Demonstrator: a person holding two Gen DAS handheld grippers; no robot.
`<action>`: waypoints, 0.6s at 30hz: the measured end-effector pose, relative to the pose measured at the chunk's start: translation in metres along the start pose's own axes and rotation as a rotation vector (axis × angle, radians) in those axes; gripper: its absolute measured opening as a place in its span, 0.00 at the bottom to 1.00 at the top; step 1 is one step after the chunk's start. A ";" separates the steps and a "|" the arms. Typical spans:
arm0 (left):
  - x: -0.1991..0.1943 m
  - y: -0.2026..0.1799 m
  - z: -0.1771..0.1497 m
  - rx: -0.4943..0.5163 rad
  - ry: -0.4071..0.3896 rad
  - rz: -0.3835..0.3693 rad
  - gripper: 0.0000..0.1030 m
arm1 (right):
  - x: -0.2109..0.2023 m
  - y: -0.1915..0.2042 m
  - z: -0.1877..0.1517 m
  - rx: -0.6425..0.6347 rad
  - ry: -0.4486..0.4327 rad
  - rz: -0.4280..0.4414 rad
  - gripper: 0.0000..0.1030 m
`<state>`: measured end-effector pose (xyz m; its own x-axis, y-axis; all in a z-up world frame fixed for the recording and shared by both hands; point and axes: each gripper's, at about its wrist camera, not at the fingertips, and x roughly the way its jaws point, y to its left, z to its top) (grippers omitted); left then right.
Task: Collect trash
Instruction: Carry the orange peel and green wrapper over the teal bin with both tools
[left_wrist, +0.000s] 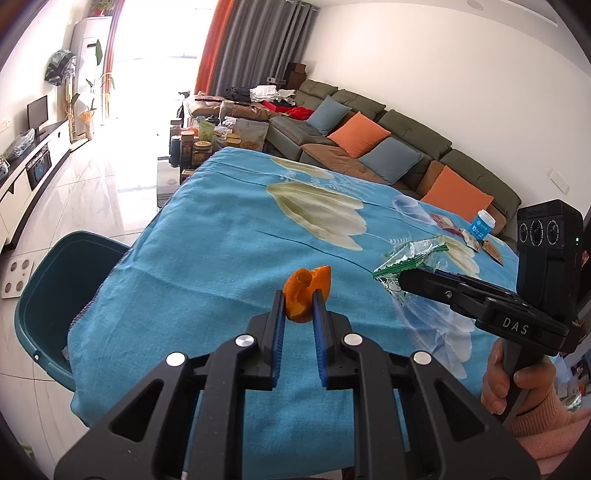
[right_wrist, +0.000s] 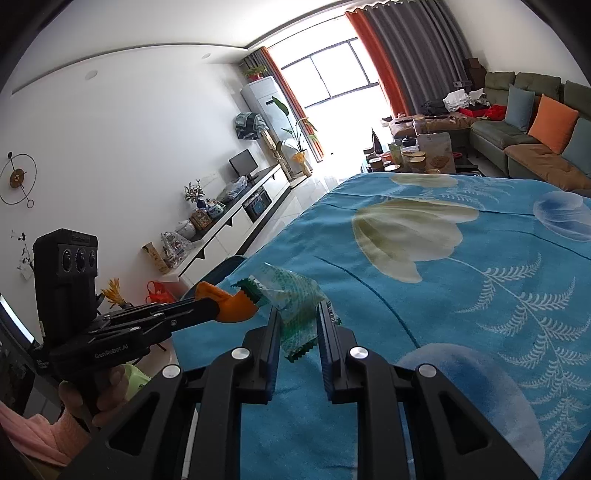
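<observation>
- A bench (left_wrist: 229, 236) draped in a bright blue cloth (right_wrist: 424, 295) printed with pale tulips and white ferns fills the room's foreground.
- Near its far right corner, a small blue-and-white cup (left_wrist: 483, 224) stands upright on the cloth.
- Just beside the cup lie a few flat snack wrappers (left_wrist: 448, 224), red and brown, close together.
- The rest of the cloth lies bare, creased in places.

teal bin (left_wrist: 44, 295): floor of it hidden behind blue tablecloth (left_wrist: 221, 240) edge | green wrapper (left_wrist: 410, 258): print unreadable, near end hidden in right gripper (left_wrist: 400, 278) | small wrappers (left_wrist: 469, 236) at far corner: too small to identify | white-capped blue bottle (left_wrist: 482, 225): label illegible | person: only hand (left_wrist: 517, 384) and pink sleeve (left_wrist: 554, 432) visible, cut by frame edge
</observation>
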<state>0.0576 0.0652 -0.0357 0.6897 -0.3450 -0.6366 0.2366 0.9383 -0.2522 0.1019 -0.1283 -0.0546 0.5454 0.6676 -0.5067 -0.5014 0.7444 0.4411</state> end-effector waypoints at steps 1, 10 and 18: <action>-0.001 0.001 -0.001 -0.002 -0.001 0.001 0.15 | 0.001 0.001 0.000 -0.002 0.001 0.002 0.17; -0.008 0.011 -0.003 -0.025 -0.006 0.018 0.15 | 0.008 0.010 0.001 -0.014 0.012 0.022 0.17; -0.013 0.019 -0.005 -0.041 -0.014 0.030 0.15 | 0.013 0.016 0.002 -0.023 0.017 0.032 0.17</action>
<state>0.0496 0.0878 -0.0359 0.7054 -0.3161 -0.6344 0.1879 0.9464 -0.2627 0.1027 -0.1078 -0.0526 0.5177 0.6905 -0.5052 -0.5337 0.7221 0.4401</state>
